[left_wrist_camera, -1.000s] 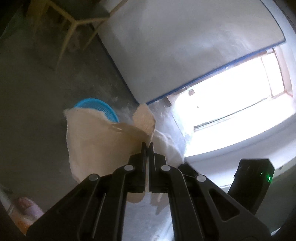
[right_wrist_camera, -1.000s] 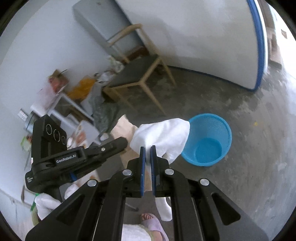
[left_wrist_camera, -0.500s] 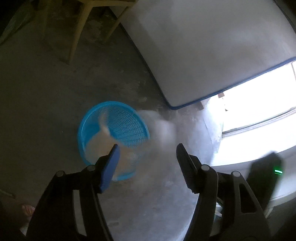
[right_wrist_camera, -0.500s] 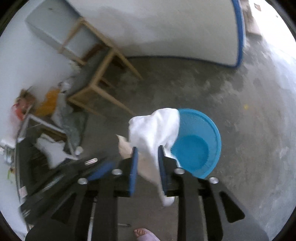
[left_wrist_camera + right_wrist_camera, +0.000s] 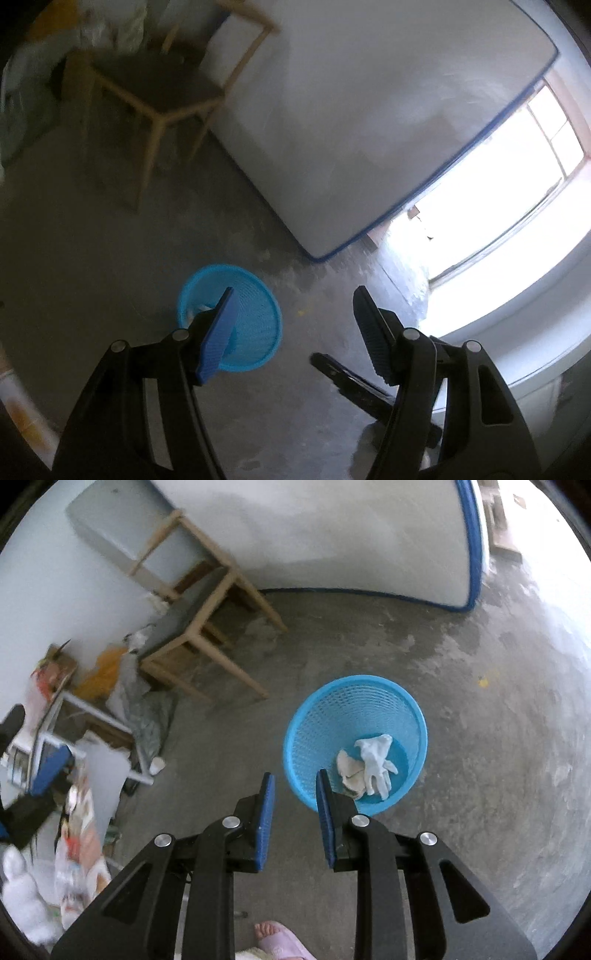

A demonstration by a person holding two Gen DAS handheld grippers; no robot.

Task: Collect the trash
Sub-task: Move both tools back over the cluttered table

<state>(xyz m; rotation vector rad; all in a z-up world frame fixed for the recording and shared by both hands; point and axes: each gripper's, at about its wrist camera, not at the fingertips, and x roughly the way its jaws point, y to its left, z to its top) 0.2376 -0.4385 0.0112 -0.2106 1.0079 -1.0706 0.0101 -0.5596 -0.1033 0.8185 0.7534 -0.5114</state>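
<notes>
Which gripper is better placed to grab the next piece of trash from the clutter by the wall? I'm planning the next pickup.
Probably the left gripper. Both stand open and empty, with the white cloth and beige rag in the blue basket. The clutter pile lies left of the right gripper.

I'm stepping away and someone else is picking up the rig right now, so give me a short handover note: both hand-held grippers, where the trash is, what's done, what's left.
Left hand-held gripper: open wide, nothing between the pads; its jaws have just been opening.
Right hand-held gripper: partly open, empty, near the basket's rim; jaws just opened too.
Blue basket: upright on the concrete floor.
Done: the white cloth and the beige paper both lie in the basket's bottom.
Left: clutter by the wall near the wooden chair, including a small white piece on the floor; whether it is trash I cannot tell.
</notes>
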